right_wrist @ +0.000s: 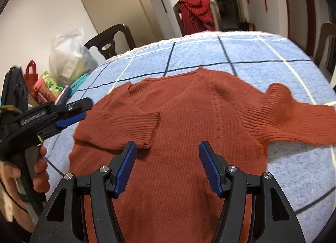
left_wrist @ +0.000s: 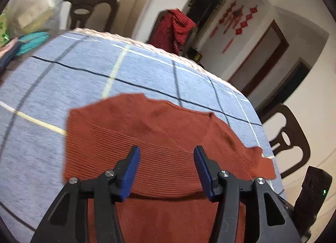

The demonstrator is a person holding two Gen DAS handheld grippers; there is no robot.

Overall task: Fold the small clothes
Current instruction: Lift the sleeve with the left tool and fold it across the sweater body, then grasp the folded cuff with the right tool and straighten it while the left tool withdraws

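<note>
A rust-red knitted sweater (right_wrist: 189, 121) lies flat on the blue checked tablecloth (right_wrist: 241, 52). Its left sleeve (right_wrist: 126, 125) is folded across the chest; its right sleeve (right_wrist: 294, 117) stretches out to the right. My right gripper (right_wrist: 167, 154) is open and empty above the sweater's lower body. My left gripper (left_wrist: 167, 159) is open and empty above the folded sleeve (left_wrist: 130, 138). The left gripper also shows in the right wrist view (right_wrist: 71, 115), held in a hand at the sweater's left edge.
A white plastic bag (right_wrist: 69, 56), a red bag and colourful packets (right_wrist: 46, 87) crowd the table's left side. Dark chairs (left_wrist: 90, 10) stand around the table; one holds a red garment (right_wrist: 197, 12). A dark object (left_wrist: 310, 192) sits at the right.
</note>
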